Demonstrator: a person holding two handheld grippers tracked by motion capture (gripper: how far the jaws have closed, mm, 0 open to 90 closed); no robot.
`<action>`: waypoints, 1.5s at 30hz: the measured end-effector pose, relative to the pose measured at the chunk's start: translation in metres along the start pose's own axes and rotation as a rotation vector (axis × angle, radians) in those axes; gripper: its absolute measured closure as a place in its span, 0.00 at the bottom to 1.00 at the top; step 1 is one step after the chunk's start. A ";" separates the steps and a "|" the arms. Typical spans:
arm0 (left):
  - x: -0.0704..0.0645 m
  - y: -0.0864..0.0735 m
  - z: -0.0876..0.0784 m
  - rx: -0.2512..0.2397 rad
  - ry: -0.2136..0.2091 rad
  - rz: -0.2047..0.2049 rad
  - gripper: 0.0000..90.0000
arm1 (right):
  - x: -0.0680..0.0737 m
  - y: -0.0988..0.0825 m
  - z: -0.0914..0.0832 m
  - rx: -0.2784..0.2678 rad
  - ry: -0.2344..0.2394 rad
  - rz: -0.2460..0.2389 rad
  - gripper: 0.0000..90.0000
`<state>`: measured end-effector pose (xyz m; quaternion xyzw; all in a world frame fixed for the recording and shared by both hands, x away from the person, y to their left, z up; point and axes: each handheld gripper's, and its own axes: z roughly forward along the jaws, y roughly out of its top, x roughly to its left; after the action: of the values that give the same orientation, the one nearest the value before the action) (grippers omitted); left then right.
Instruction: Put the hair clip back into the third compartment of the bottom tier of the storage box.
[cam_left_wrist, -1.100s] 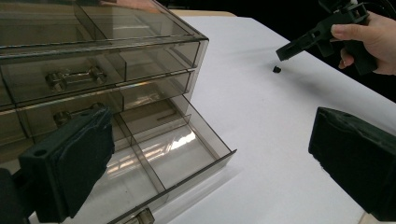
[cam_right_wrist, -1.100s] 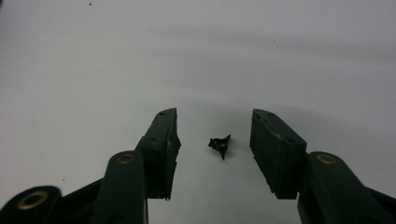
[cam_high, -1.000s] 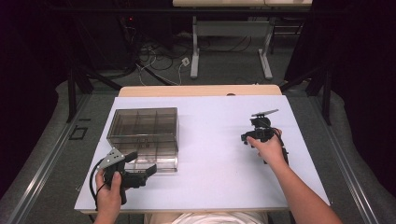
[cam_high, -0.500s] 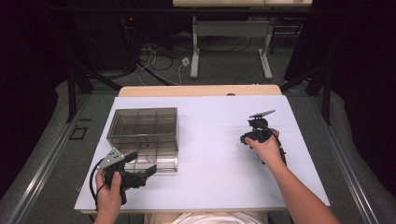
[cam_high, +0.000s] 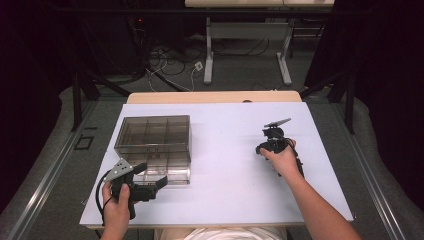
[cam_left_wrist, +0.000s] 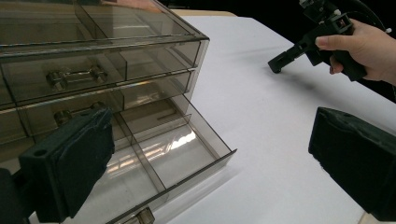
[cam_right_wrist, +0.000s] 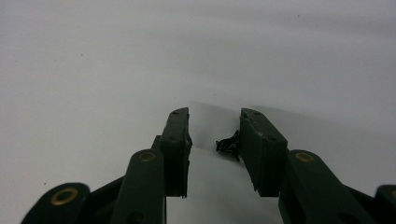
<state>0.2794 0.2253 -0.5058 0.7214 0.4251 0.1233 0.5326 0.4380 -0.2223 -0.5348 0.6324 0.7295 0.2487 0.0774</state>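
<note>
Black object (cam_right_wrist: 229, 144): small, crumpled — centre of right gripper view, on white table (cam_right_wrist: 93, 70), between the jaws, touching the right-hand pad.
Right gripper (cam_right_wrist: 215, 140): jaws just closing, gap remains.
Left gripper (cam_left_wrist: 205, 163): wide apart — beside clear drawer box (cam_left_wrist: 116, 60).

Two handheld grippers are counted: a left gripper (cam_high: 150, 185) and a right gripper (cam_high: 270, 142). One clear plastic drawer cabinet (cam_high: 155, 140) is seen on one white table (cam_high: 235, 190). Three drawers are counted in it, the bottom drawer (cam_left_wrist: 173, 158) pulled open. One small black object (cam_right_wrist: 229, 143) is seen between the right gripper's jaws.
</note>
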 end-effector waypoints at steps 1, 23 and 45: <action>0.000 0.000 0.000 0.000 0.000 -0.001 0.01 | 0.001 0.000 0.001 0.000 -0.006 0.001 0.71; 0.001 0.000 0.000 -0.001 0.001 -0.007 0.01 | 0.000 0.000 0.002 0.003 -0.034 -0.024 0.82; 0.001 -0.001 0.000 0.000 0.002 -0.012 0.01 | 0.001 0.000 0.002 0.000 -0.061 -0.032 0.89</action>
<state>0.2801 0.2262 -0.5071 0.7187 0.4300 0.1206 0.5329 0.4382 -0.2208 -0.5365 0.6279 0.7369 0.2280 0.1035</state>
